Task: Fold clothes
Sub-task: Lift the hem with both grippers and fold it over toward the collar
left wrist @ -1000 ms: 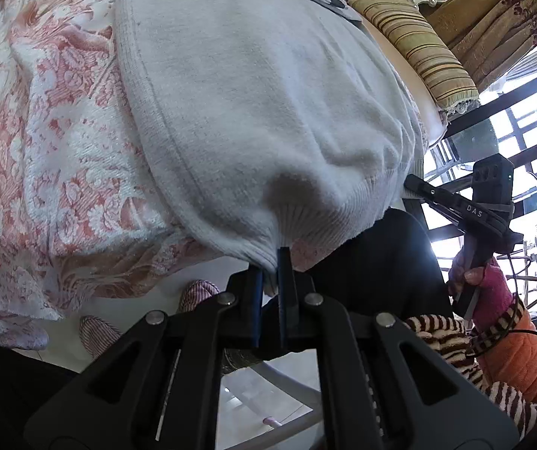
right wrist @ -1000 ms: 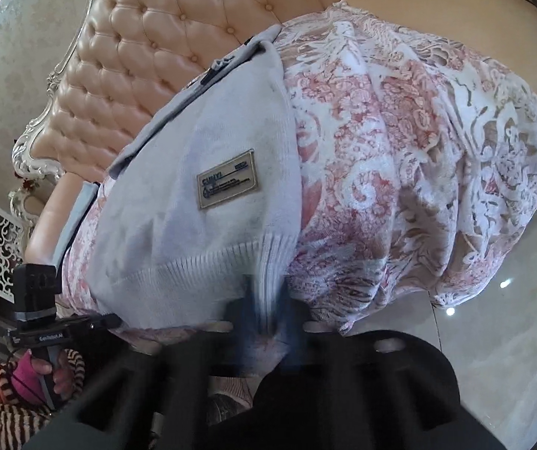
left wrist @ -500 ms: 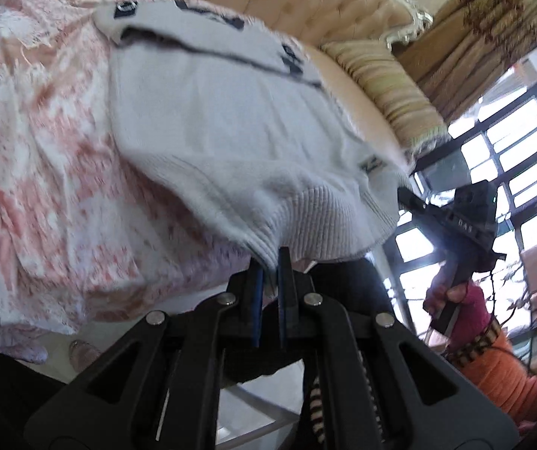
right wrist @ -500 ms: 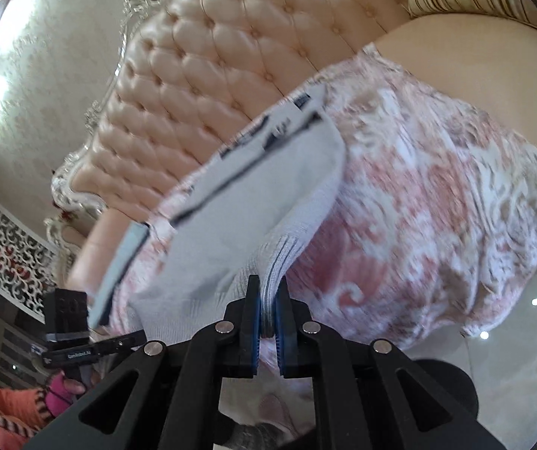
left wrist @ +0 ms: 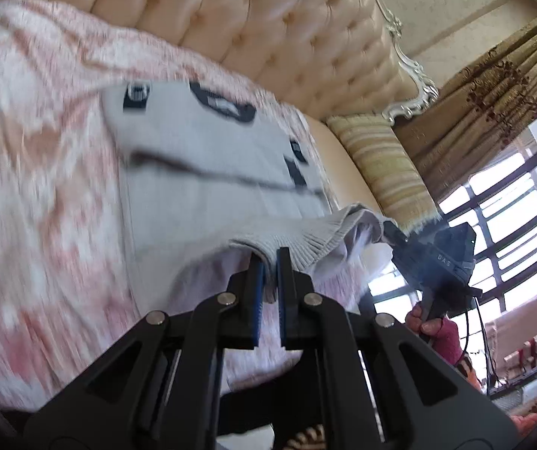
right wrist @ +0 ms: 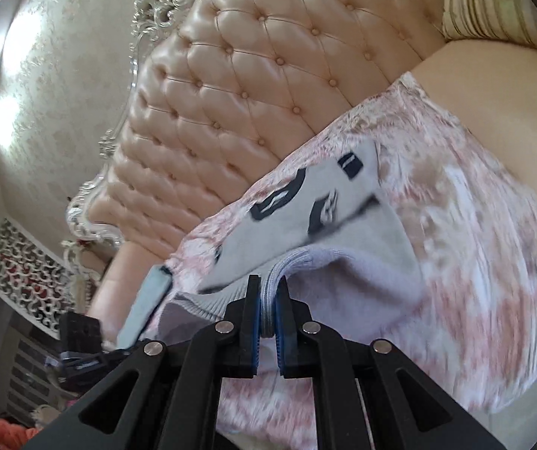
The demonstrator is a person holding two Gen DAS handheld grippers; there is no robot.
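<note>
The grey sweater [left wrist: 208, 172] lies on the pink floral cover [left wrist: 43, 195] of the sofa, its long axis running toward the tufted backrest [left wrist: 268, 30]. The left claw [left wrist: 270, 262] and the right claw [right wrist: 267, 292] each pinch its ribbed hem, lifted at the sofa's front edge.

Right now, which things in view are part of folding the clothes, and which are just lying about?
Part of the job:
- grey sweater, its ribbed hem lifted
- left tongs, shut on the hem
- right tongs, shut on the hem
- pink floral blanket under the sweater, the folding surface

Just lying about:
- striped cushion
- tufted headboard
- curtain
</note>
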